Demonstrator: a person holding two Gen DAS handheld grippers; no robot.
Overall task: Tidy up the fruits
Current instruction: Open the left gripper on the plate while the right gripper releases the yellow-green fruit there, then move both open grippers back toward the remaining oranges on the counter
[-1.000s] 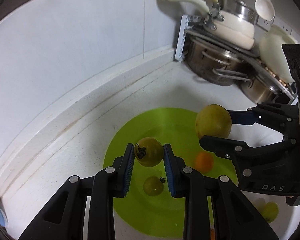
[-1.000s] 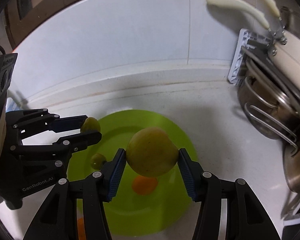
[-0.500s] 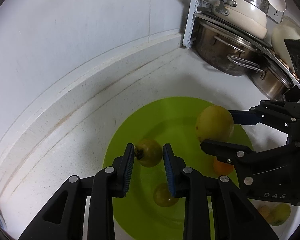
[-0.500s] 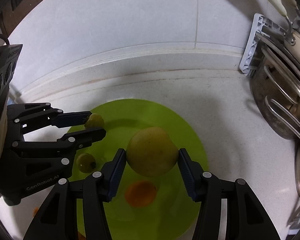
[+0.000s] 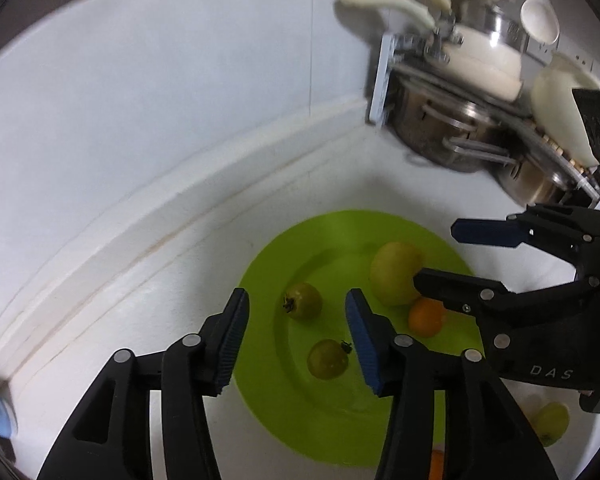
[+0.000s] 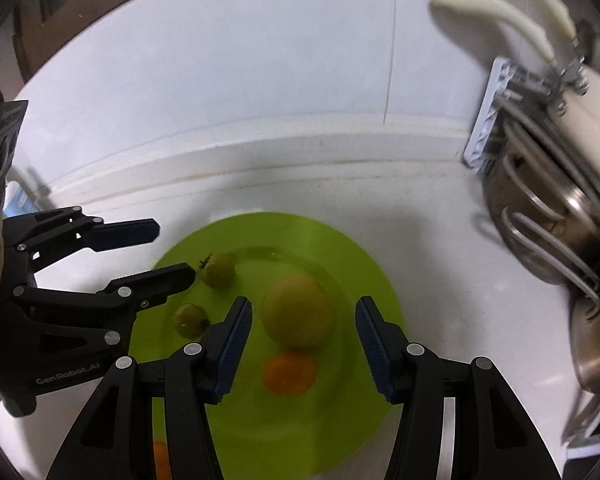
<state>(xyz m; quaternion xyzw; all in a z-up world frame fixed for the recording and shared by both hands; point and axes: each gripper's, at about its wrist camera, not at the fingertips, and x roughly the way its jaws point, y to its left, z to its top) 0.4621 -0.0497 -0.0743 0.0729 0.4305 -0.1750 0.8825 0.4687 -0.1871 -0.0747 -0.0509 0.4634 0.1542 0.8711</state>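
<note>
Two small green fruits [image 5: 302, 300] lie on the green plate [image 5: 340, 420] in the left view, one between the left gripper's [image 5: 296, 320] opening jaws, untouched. From the right, the right gripper [image 6: 304, 328] stands spread around the big yellow fruit [image 6: 298, 312] resting beside an orange one [image 6: 290, 372].

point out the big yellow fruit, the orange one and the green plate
big yellow fruit [image 6: 298, 312], right wrist view, middle of its top face
orange fruit [image 6: 290, 372], right wrist view, its centre
green plate [image 5: 340, 224], left wrist view, bare far rim
</note>
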